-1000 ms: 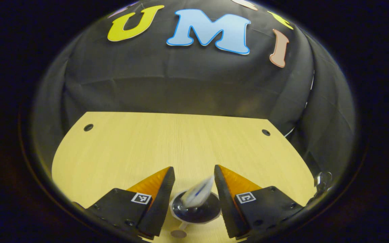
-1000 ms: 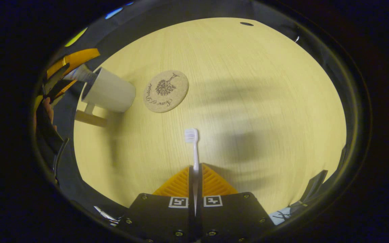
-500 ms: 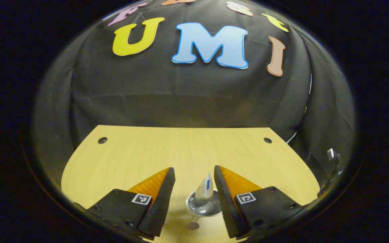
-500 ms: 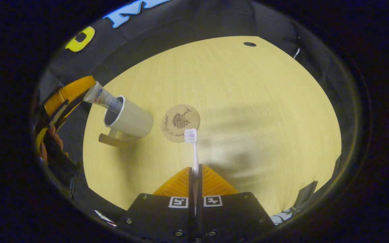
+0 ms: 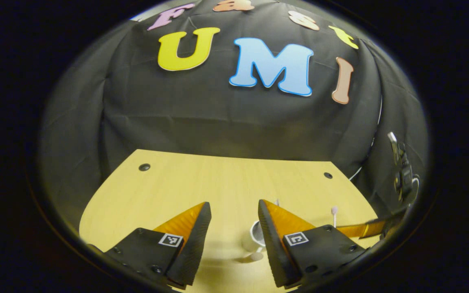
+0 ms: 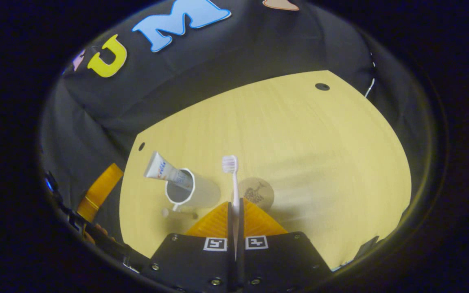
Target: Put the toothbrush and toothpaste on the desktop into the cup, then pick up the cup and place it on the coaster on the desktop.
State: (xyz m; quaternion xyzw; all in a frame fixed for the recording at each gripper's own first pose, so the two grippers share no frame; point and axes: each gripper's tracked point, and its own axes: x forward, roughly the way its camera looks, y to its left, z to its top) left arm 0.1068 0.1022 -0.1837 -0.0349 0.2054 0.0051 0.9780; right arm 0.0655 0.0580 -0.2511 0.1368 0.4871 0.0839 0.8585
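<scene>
White plastic toothbrush (image 6: 233, 185) stands clamped upright in the right gripper (image 6: 234, 209), near the white cylindrical cup (image 6: 191, 191) holding the toothpaste tube (image 6: 165, 173). Left gripper (image 5: 231, 228) hangs spread, empty. Risk: the bristle end clips the rim and tips the cup.

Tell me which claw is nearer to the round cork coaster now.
Right. The right claw, holding the white toothbrush, is just before the round cork coaster; the left claw is beyond the white cup.

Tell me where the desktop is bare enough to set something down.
The desktop is bare from the coaster out to the far edge and to the side beyond it. It is crowded near the right tool, which grips the toothbrush: the cup with the toothpaste stands beside the coaster.
</scene>
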